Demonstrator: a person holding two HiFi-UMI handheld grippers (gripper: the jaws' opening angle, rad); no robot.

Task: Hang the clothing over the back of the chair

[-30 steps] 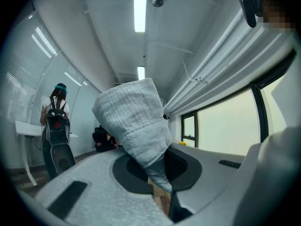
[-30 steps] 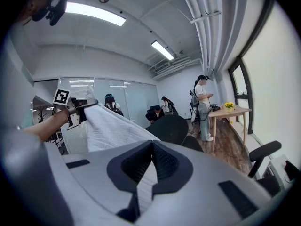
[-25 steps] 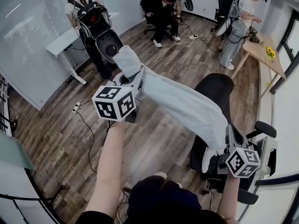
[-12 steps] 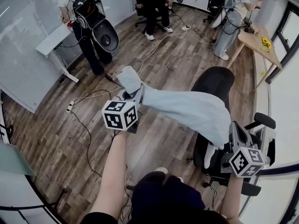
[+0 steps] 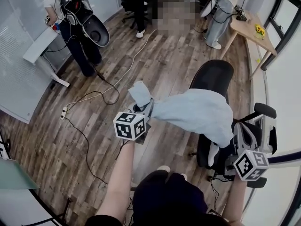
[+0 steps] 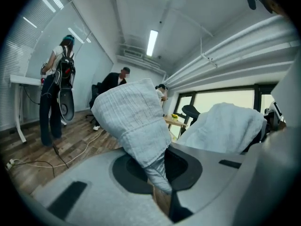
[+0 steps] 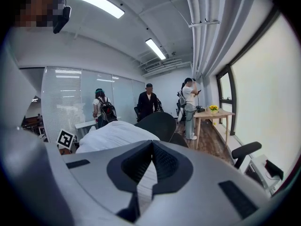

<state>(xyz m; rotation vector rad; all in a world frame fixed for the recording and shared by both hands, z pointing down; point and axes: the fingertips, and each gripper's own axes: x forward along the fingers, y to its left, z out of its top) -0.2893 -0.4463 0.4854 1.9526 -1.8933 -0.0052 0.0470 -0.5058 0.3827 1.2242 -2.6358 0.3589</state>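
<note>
Pale clothing point(image 5: 197, 113) held between two grippers at a black chair point(image 5: 214, 74).
The left gripper point(image 5: 147, 108) is clamped on one bunched end, out over the wood floor point(image 5: 70, 140). The cloth spans across to just in front of the chair's back, and the right gripper point(image 5: 236, 132) pinches the other end.

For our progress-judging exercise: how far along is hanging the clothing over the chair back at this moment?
Done: the clothing is picked up and spread out at the chair. In hand: the left gripper and right gripper each clamp one end, with the cloth sagging close to the backrest; whether it touches cannot be told. Left: drape it over the back, then release both ends.
</note>
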